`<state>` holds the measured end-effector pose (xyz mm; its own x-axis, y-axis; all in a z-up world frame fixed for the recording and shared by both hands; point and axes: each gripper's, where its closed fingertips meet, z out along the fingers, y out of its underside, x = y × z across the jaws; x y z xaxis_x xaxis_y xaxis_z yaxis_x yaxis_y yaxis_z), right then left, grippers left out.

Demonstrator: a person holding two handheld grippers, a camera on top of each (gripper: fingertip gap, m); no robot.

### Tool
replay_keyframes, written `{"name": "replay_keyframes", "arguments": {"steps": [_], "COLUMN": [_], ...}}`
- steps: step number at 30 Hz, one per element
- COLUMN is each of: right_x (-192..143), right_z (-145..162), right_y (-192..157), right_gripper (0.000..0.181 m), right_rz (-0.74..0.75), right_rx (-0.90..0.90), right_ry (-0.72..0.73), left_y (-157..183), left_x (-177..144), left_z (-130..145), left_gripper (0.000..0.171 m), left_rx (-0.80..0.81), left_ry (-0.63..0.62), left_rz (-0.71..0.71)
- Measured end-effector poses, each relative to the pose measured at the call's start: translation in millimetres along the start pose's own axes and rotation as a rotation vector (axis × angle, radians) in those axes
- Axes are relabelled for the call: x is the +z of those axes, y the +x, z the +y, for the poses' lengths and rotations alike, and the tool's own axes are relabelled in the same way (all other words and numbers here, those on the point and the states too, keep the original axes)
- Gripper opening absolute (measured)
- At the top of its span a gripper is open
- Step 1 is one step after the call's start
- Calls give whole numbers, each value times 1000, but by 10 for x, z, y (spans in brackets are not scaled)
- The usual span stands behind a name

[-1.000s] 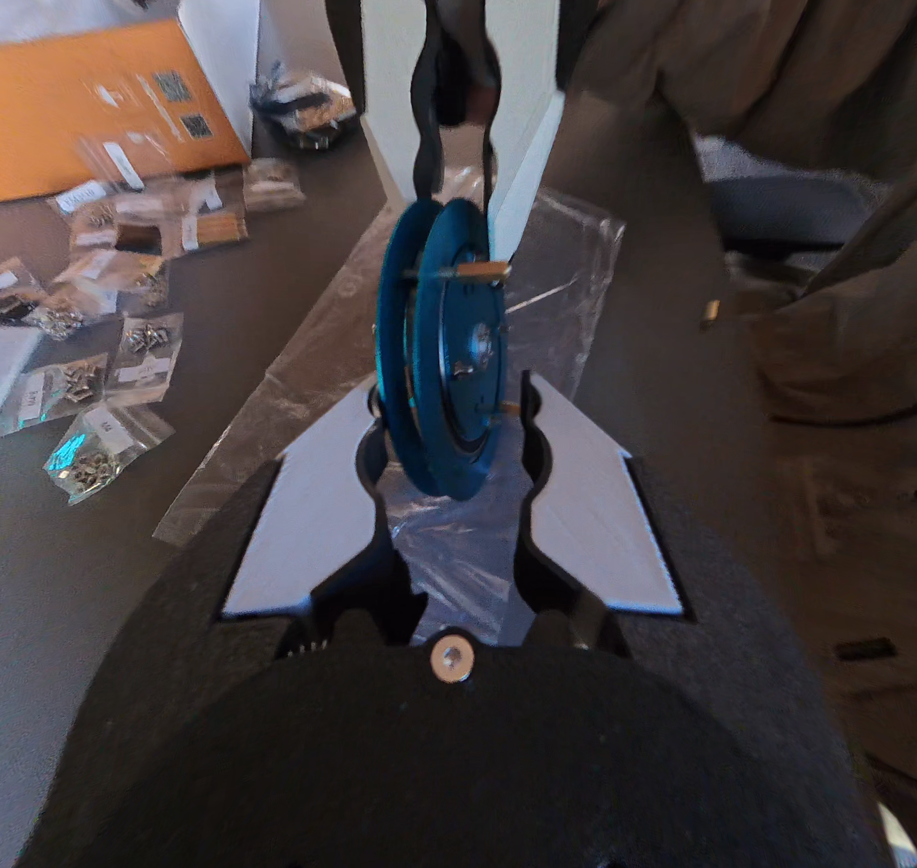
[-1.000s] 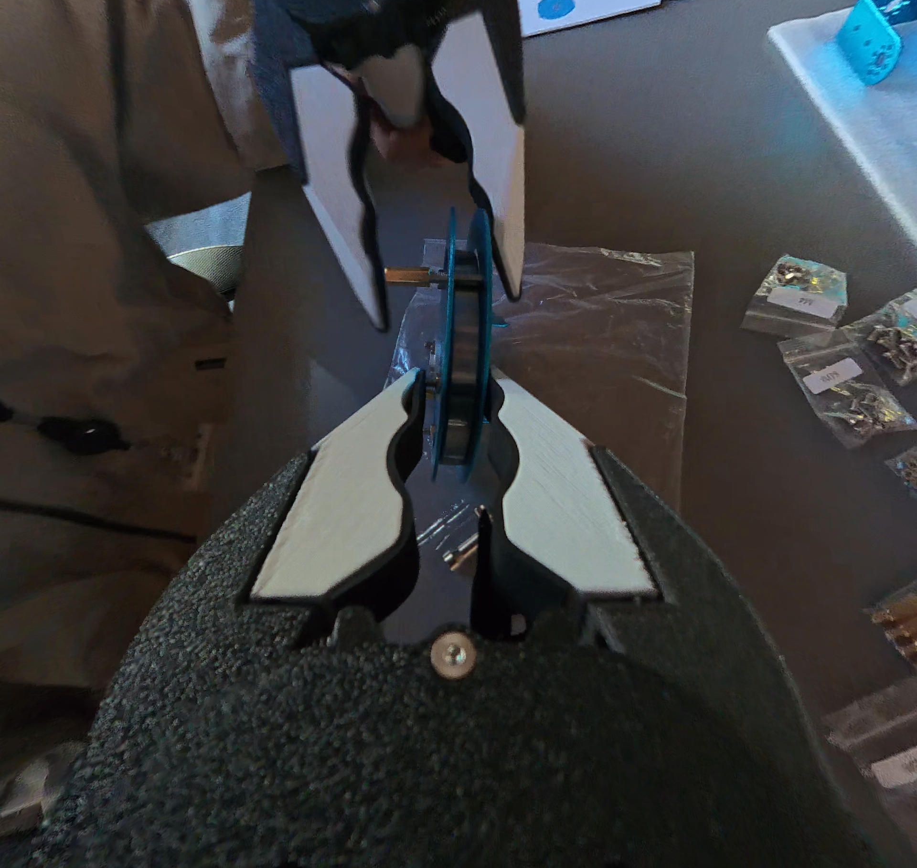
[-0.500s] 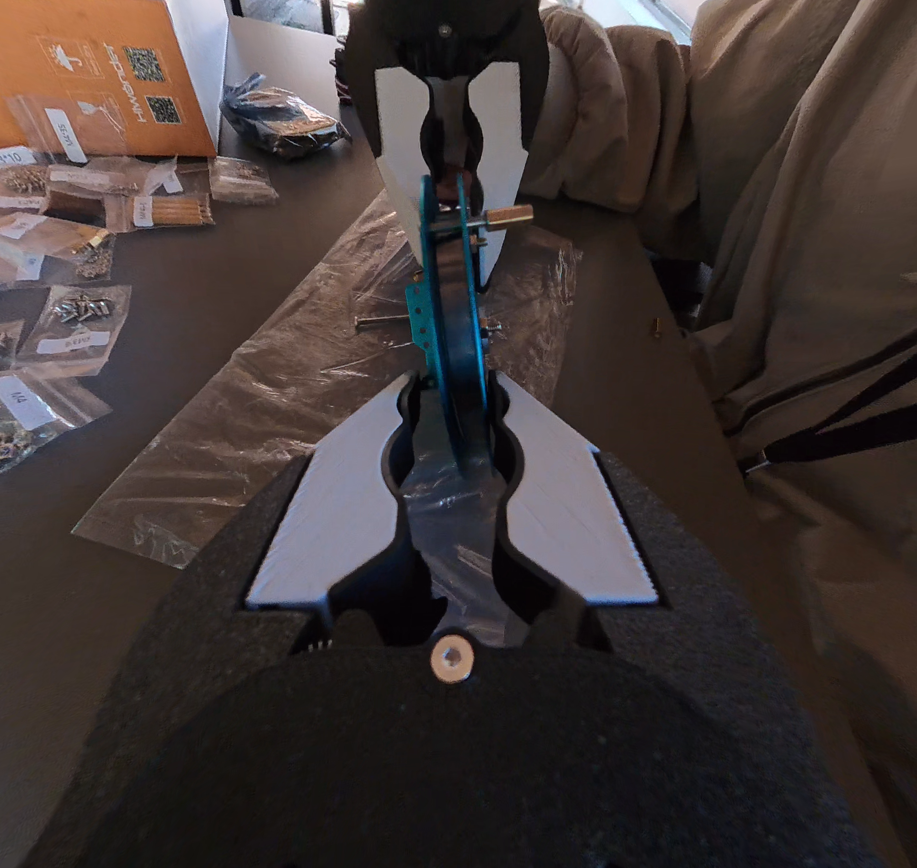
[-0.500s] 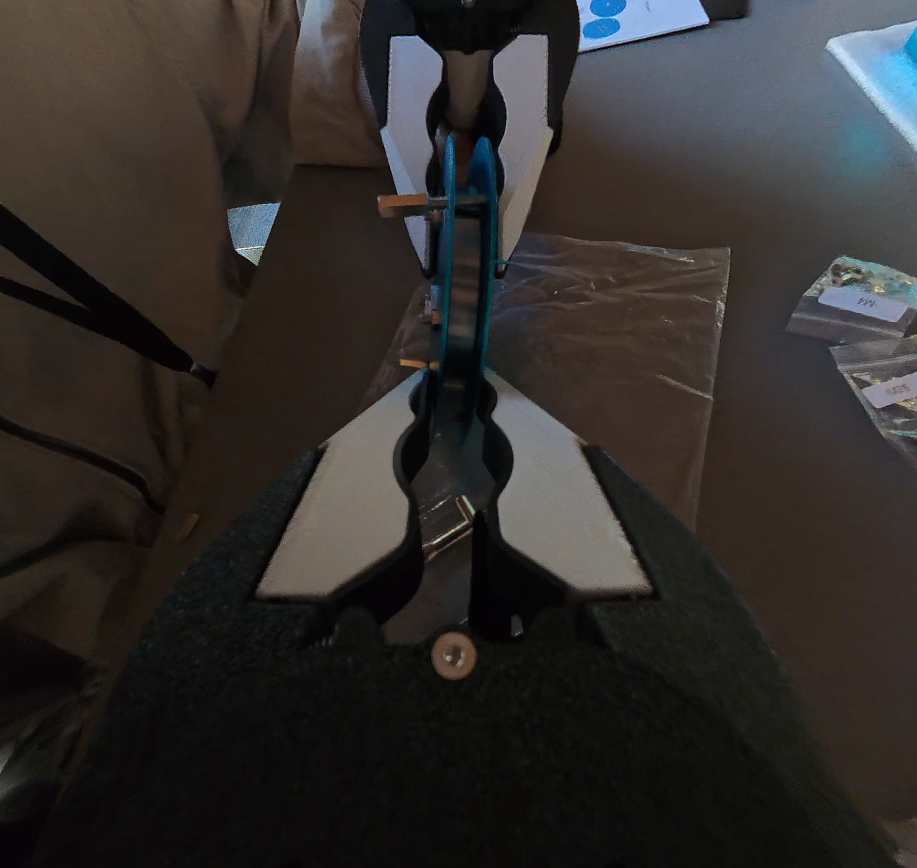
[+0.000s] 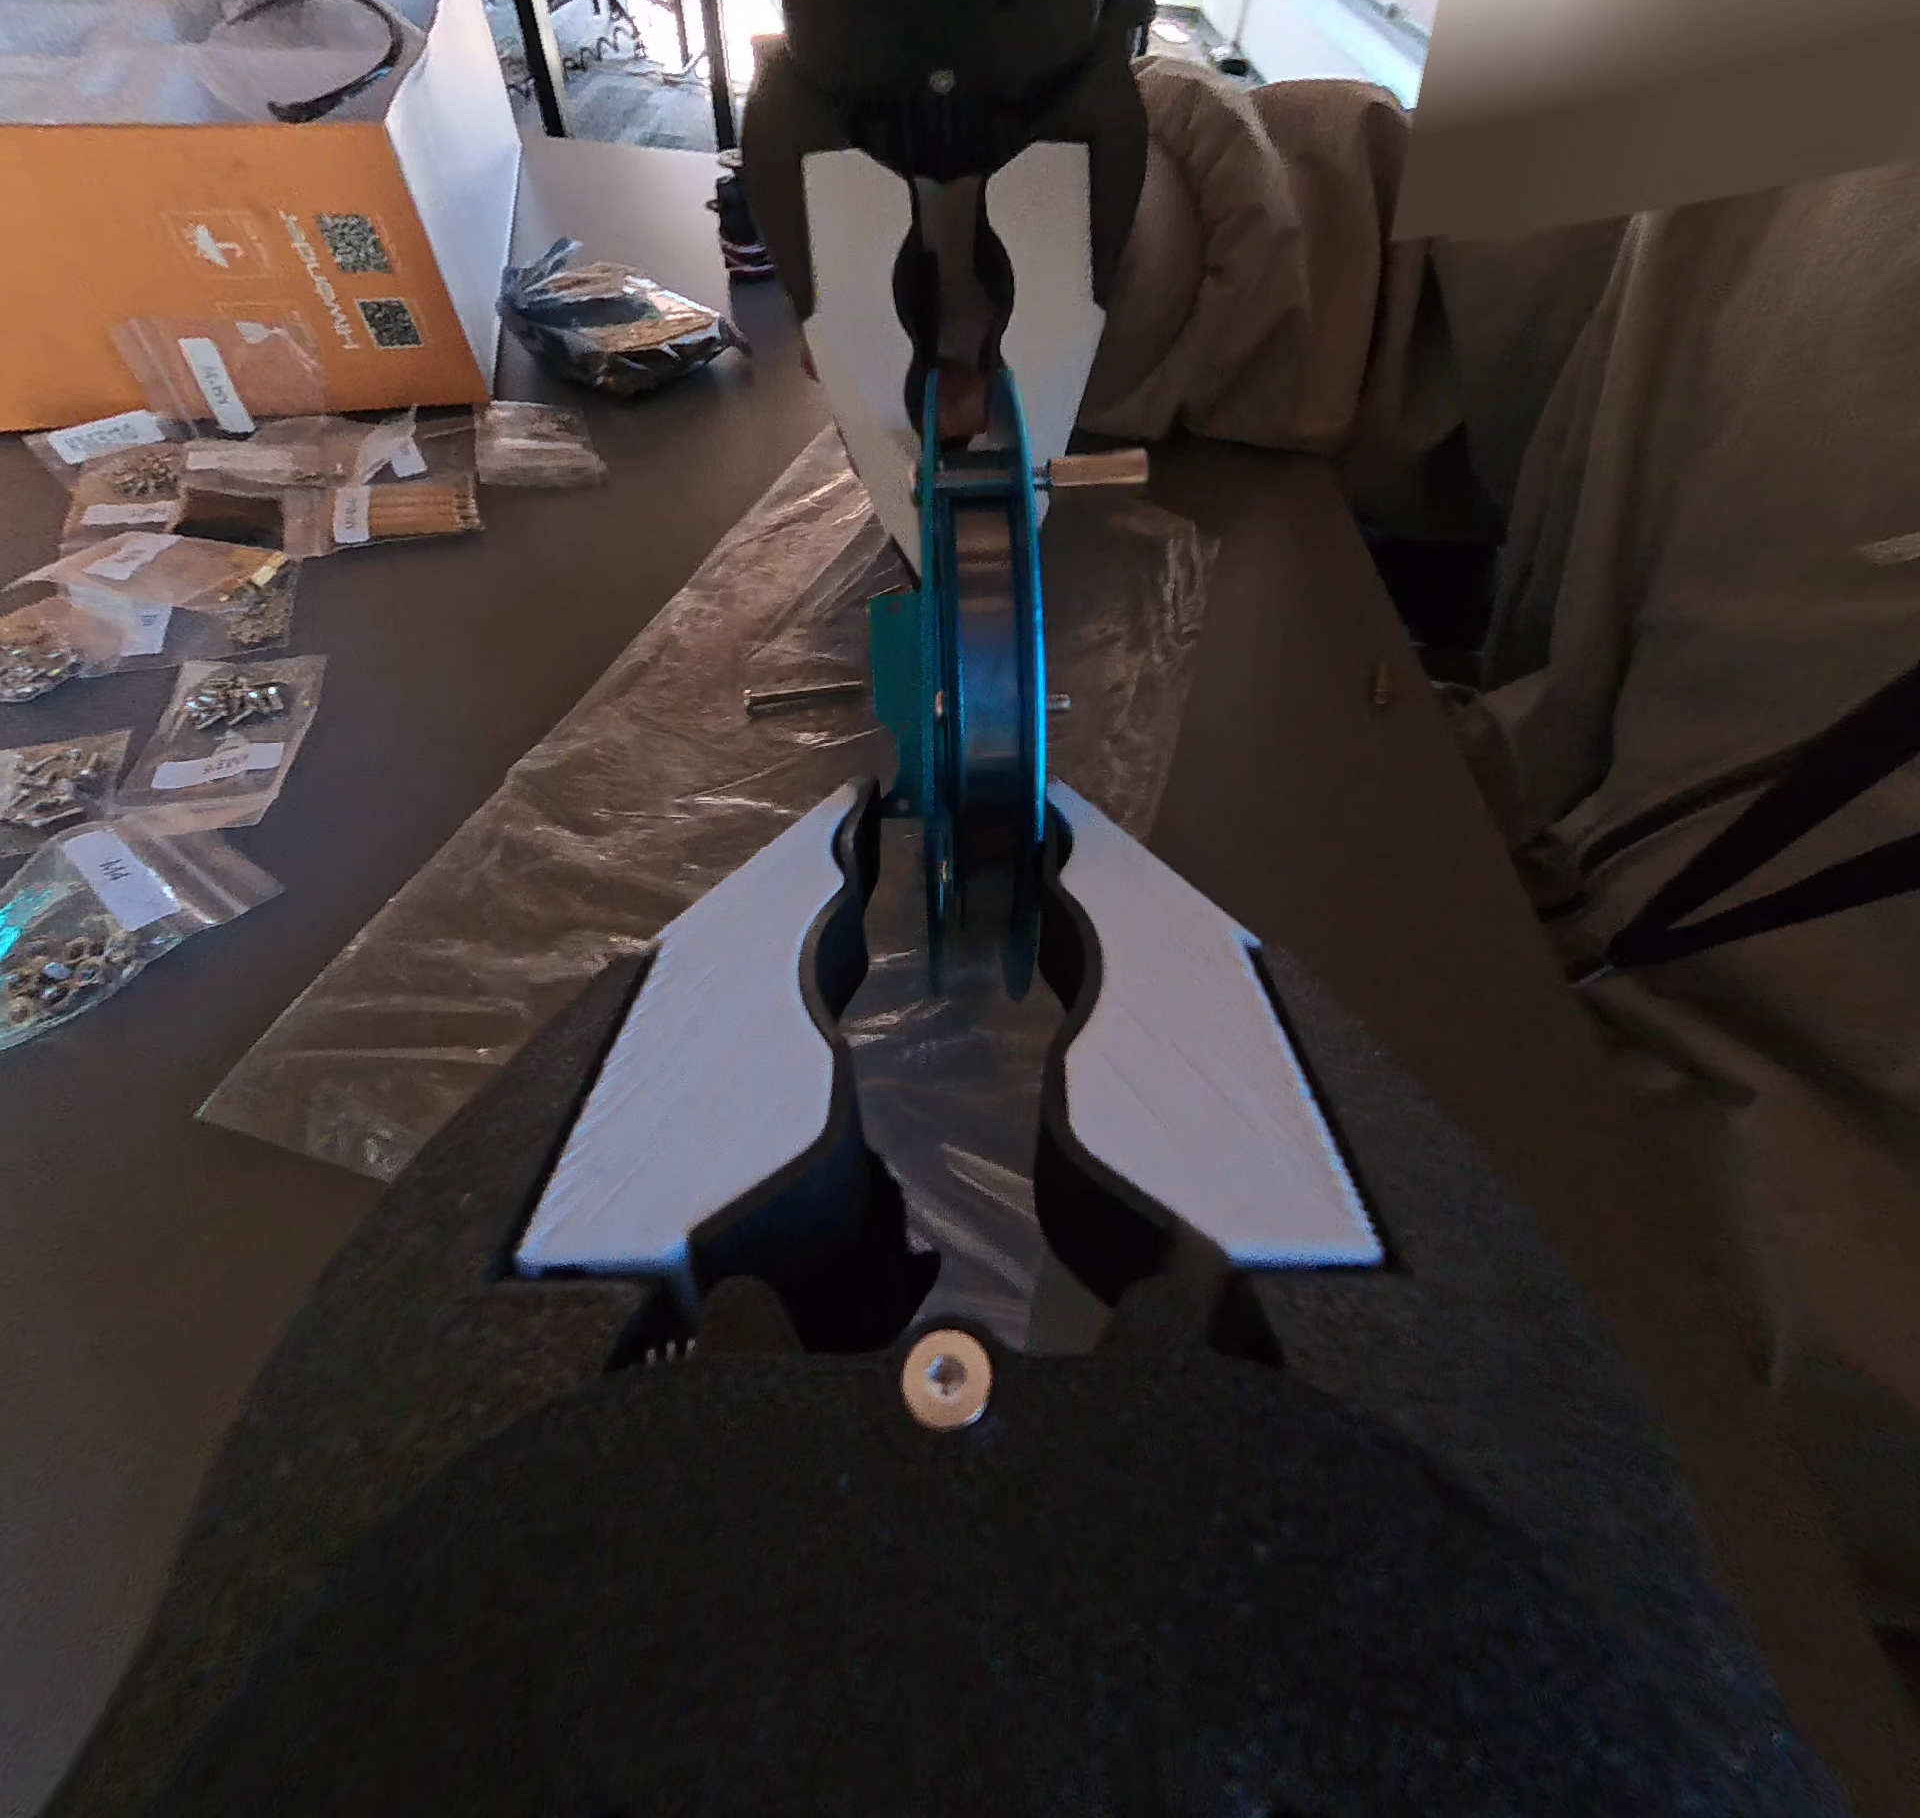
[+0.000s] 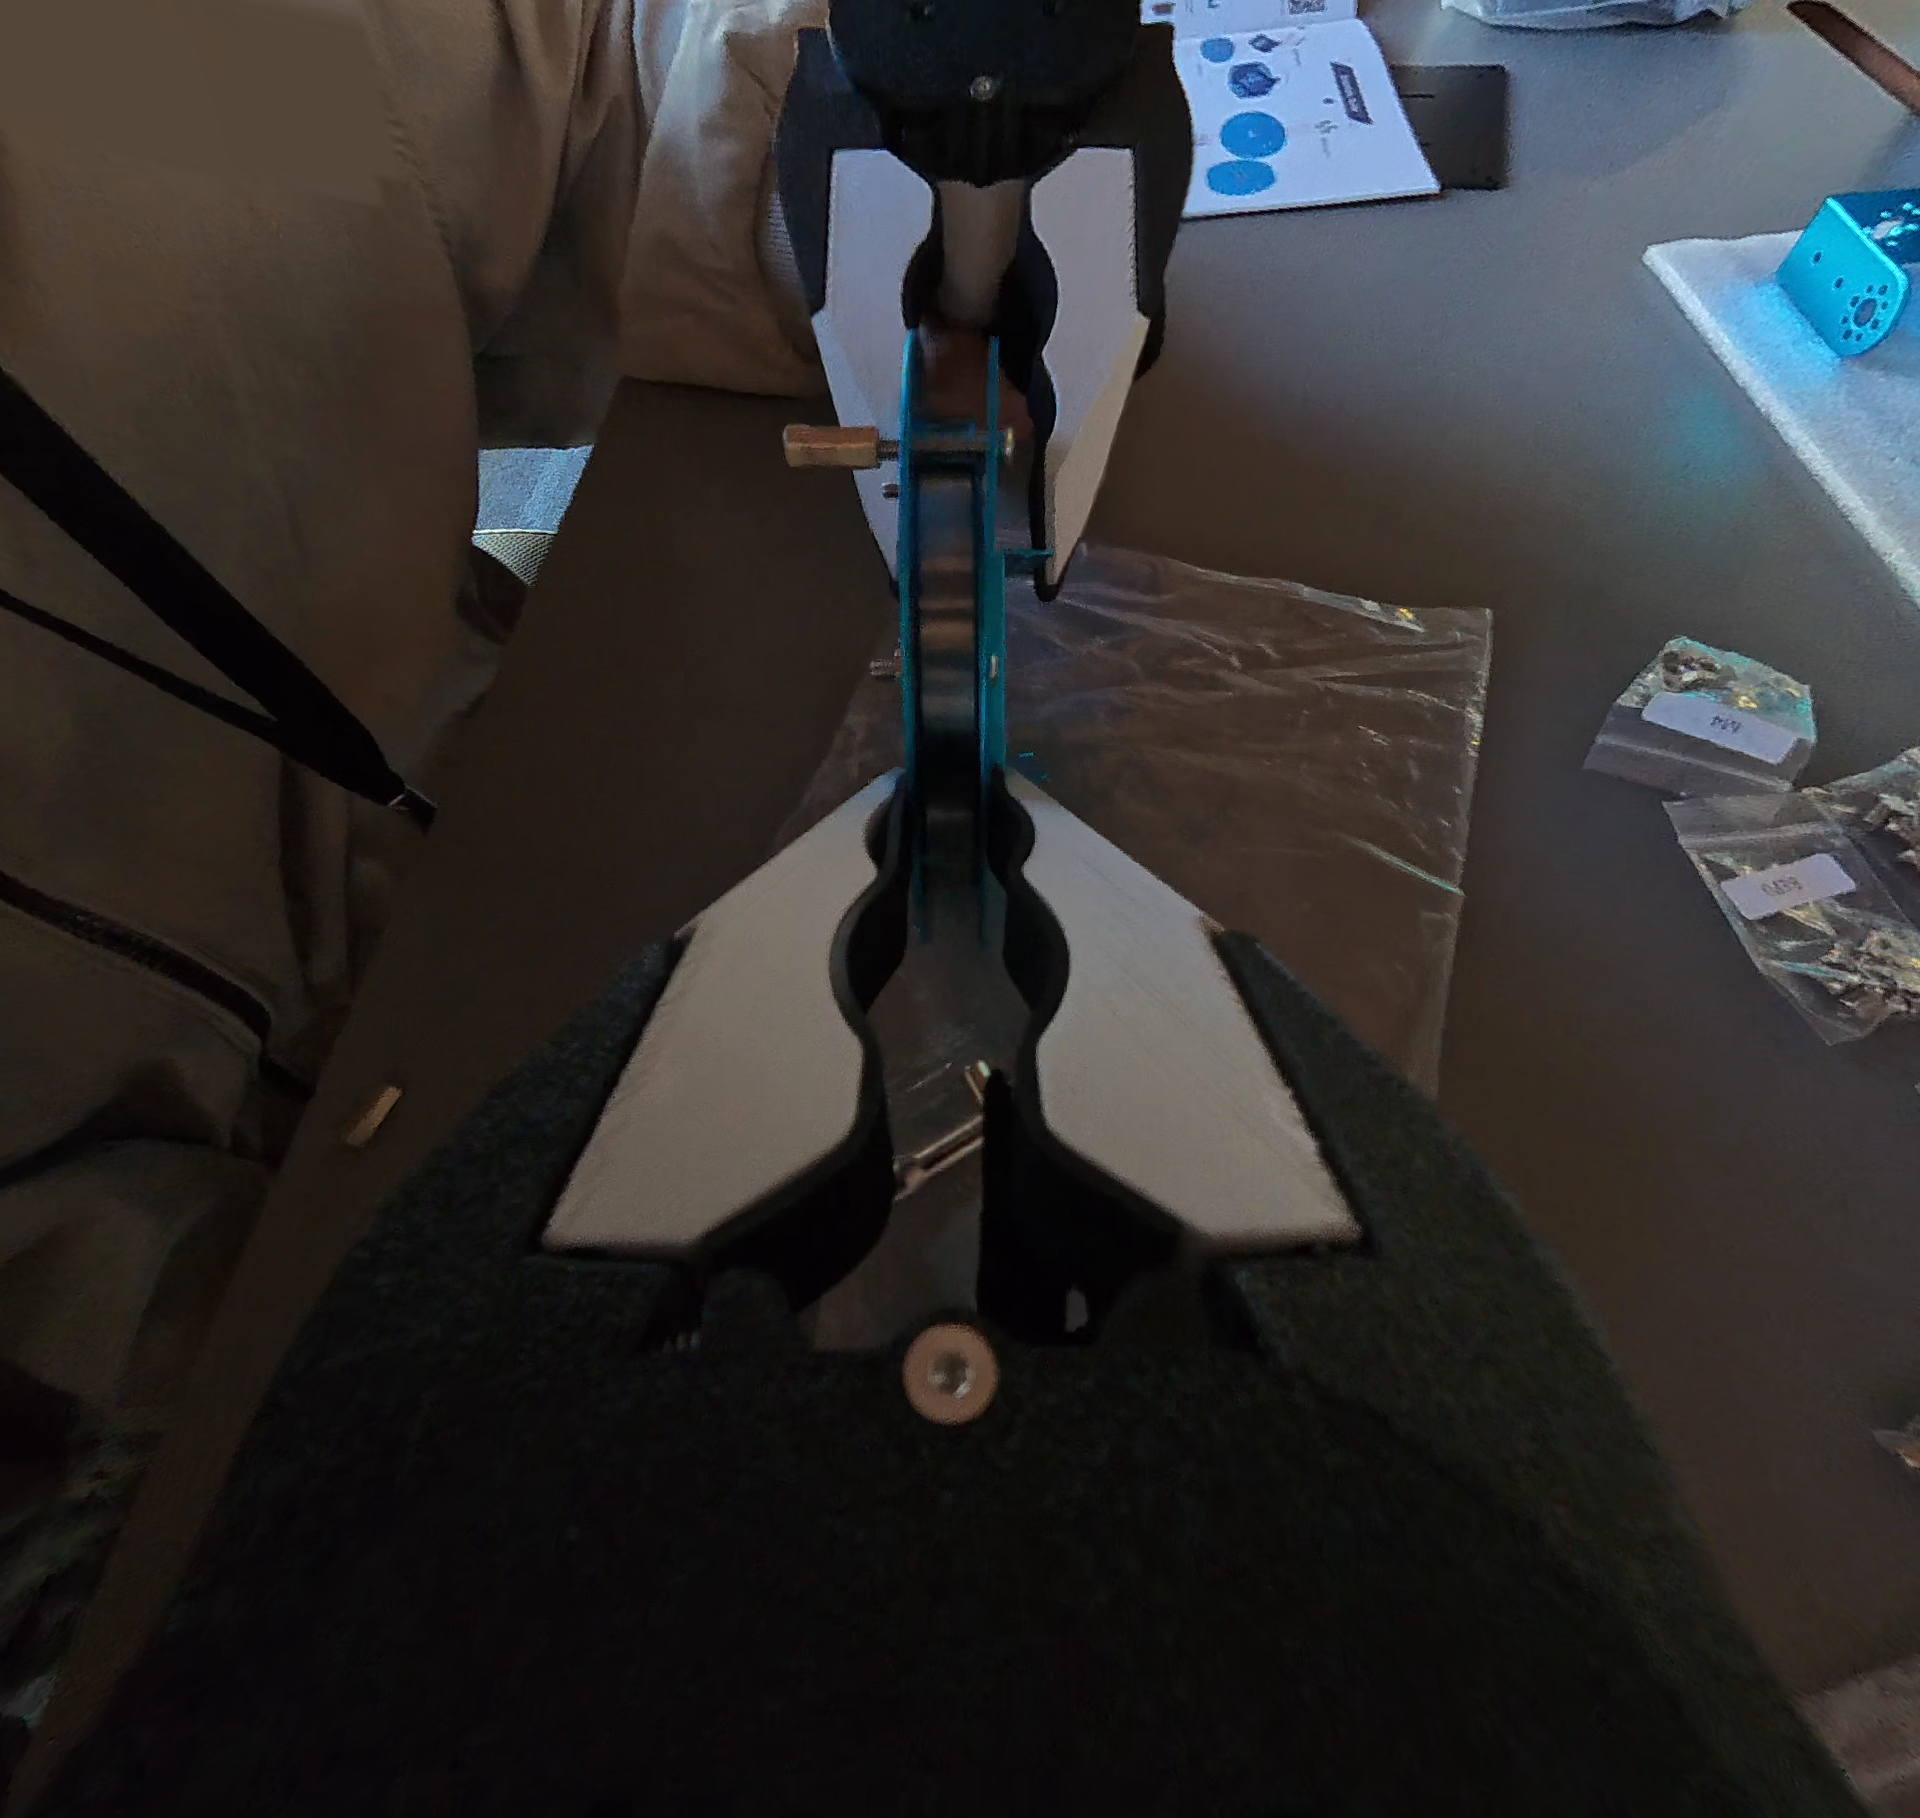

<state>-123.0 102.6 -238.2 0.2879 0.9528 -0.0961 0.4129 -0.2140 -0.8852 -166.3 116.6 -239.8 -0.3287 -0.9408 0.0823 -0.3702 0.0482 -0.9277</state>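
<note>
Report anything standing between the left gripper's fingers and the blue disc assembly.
Nothing visible does. The blue disc assembly already sits inside the left gripper, its near rim between the fingers; whether they clamp it is unclear. The right gripper is shut on the far rim.

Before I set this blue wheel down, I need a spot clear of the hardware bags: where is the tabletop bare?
Bare tabletop lies between the clear plastic sheet and the instruction booklet. Another bare strip runs between the sheet and the small hardware bags. Crowded: the bags below the orange box, and more bags right of the sheet.
</note>
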Motion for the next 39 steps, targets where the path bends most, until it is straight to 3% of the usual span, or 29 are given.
{"name": "replay_keyframes", "arguments": {"steps": [6,8,23,36,39], "right_x": [-109,-111,-153,-154,-106], "right_z": [-180,-125,-102,-31,-38], "right_y": [-59,-27,7,-38,-71], "right_gripper": [12,12,11,13,15], "right_rz": [-13,-4,-6,-39,-48], "right_rx": [-17,-8,-6,11,12], "right_ry": [81,51,71,39,40], "left_y": [54,83,20,95,81], "left_x": [1,11,-37,65,63], "left_z": [-38,-10,-10,92,43], "left_gripper": [27,13,15,13,12], "left_rx": [-2,-7,-4,80,31], "left_ry": [12,2,21,-57,-43], "left_rz": [1,15,1,-36,-37]}}
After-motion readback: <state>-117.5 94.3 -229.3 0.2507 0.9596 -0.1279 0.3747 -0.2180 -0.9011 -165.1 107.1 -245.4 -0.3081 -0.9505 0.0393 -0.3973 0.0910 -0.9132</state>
